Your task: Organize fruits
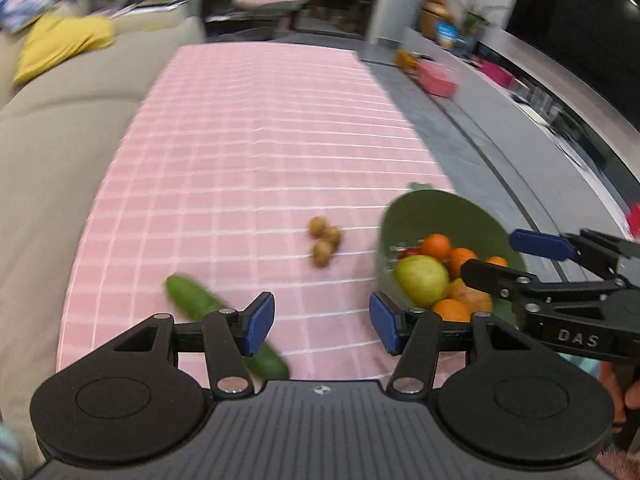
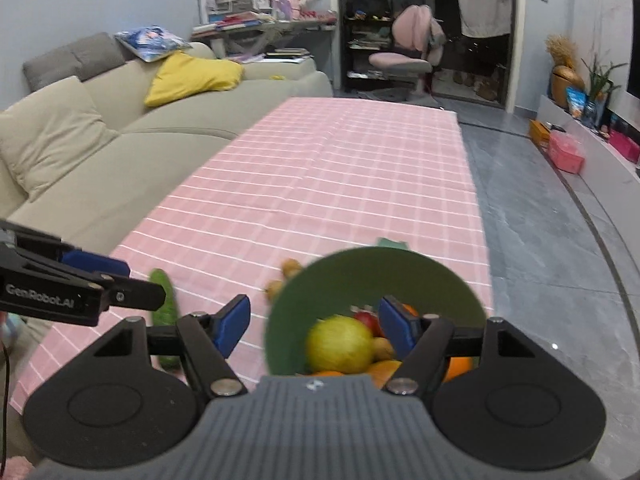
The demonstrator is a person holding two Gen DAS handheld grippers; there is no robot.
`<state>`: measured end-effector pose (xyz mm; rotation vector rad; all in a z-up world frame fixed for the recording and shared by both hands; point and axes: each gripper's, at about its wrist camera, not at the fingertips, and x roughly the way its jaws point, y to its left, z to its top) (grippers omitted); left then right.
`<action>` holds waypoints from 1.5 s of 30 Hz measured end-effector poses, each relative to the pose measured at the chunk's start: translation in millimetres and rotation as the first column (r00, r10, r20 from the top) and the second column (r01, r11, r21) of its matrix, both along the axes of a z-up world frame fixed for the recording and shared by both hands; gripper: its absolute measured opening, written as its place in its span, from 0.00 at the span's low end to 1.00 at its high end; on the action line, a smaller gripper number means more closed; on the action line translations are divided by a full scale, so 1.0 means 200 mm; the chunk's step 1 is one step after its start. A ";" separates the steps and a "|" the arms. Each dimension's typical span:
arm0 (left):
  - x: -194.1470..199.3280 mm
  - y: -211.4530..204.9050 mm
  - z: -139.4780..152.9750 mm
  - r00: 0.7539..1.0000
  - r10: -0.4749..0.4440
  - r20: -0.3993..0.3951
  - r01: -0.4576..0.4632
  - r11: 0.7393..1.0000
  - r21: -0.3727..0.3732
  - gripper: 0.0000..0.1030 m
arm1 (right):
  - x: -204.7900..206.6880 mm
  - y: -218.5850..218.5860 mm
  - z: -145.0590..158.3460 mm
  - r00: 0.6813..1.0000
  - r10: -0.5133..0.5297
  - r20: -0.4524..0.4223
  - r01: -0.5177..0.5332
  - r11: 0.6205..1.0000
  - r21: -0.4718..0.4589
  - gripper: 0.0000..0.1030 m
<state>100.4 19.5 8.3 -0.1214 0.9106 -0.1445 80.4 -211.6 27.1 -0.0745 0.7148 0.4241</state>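
Observation:
A green bowl [image 1: 440,212] [image 2: 360,258] stands near the right edge of the pink checked tablecloth [image 1: 256,152]. It holds a yellow-green apple [image 1: 422,280] [image 2: 340,344], several oranges [image 1: 436,246] and a red fruit. Three small brown fruits [image 1: 325,242] [image 2: 290,268] lie on the cloth left of the bowl. A cucumber [image 1: 192,300] [image 2: 164,304] lies further left, partly behind my left finger. My left gripper [image 1: 322,326] [image 2: 132,278] is open over bare cloth between cucumber and bowl. My right gripper [image 2: 316,328] [image 1: 512,258] hovers open above the bowl, holding nothing.
A beige sofa [image 2: 80,152] with a yellow cushion [image 2: 196,76] runs along the table's left side. Grey floor [image 2: 532,216] lies to the right, with pink boxes [image 2: 566,152] and a low shelf by the wall. A pink chair [image 2: 408,60] stands beyond the table's far end.

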 end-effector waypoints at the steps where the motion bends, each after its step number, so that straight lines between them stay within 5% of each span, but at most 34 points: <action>1: -0.01 0.02 -0.01 1.000 0.028 -0.005 -0.028 1.000 -0.005 0.62 | 0.00 0.02 0.00 1.000 0.008 -0.002 -0.008 1.000 0.004 0.66; 6: -0.05 0.12 -0.04 0.992 0.121 -0.032 -0.122 0.992 -0.038 0.60 | -0.02 0.14 -0.02 0.999 0.044 0.009 -0.044 0.999 -0.018 0.65; 10: -0.06 0.17 -0.11 0.980 0.192 -0.050 -0.194 0.980 -0.043 0.59 | -0.02 0.22 -0.05 0.995 0.095 0.027 -0.093 0.993 -0.074 0.46; 22: 0.06 0.37 -0.30 0.904 0.377 -0.203 -0.410 0.899 -0.157 0.59 | 0.11 0.42 -0.17 0.967 0.250 0.043 -0.234 0.945 -0.227 0.46; 27: 0.14 0.40 -0.38 0.871 0.410 -0.269 -0.455 0.881 -0.132 0.59 | 0.23 0.49 -0.23 0.948 0.318 -0.003 -0.306 0.910 -0.279 0.46; 35: 0.23 0.38 -0.46 0.845 0.425 -0.325 -0.479 0.872 -0.105 0.59 | 0.36 0.60 -0.34 0.909 0.412 -0.069 -0.402 0.819 -0.410 0.33; 45: 0.29 0.37 -0.52 0.828 0.437 -0.350 -0.493 0.866 -0.084 0.49 | 0.44 0.73 -0.51 0.821 0.547 -0.162 -0.527 0.618 -0.583 0.27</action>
